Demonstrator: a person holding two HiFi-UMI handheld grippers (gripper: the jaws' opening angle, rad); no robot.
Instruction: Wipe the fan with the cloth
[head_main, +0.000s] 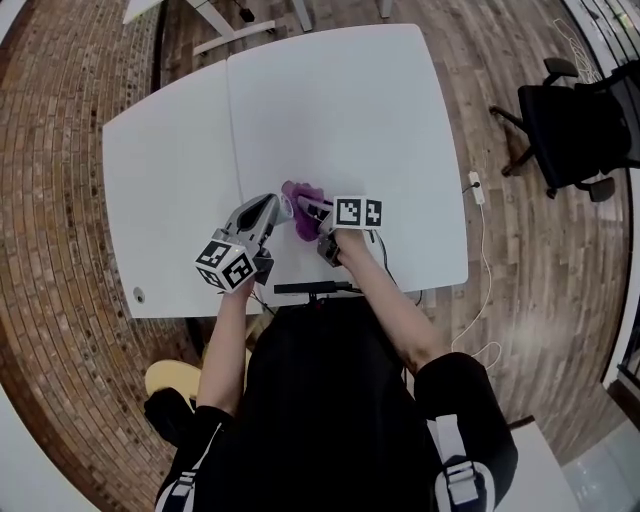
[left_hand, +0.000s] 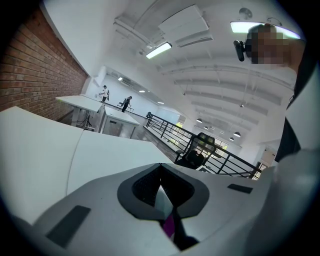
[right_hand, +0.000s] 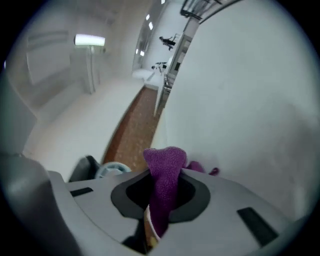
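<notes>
A purple cloth (head_main: 302, 192) lies bunched near the front middle of the white table (head_main: 330, 110), between the tips of both grippers. My right gripper (head_main: 308, 213) is shut on the cloth (right_hand: 164, 170), which stands up out of its jaws. Under the cloth a thin tan patterned edge (right_hand: 148, 227) shows, seemingly the fan. My left gripper (head_main: 283, 208) points in from the left with its jaws shut. A thin pale sheet edge (left_hand: 161, 199), apparently the fan, sits in the slit, with a bit of purple cloth (left_hand: 169, 226) below it. Most of the fan is hidden.
A seam (head_main: 233, 130) divides the table into two tops. A black office chair (head_main: 575, 120) stands on the brick floor to the right, by a white power strip and cable (head_main: 477, 187). A black bar (head_main: 310, 288) runs along the table's front edge by the person's body.
</notes>
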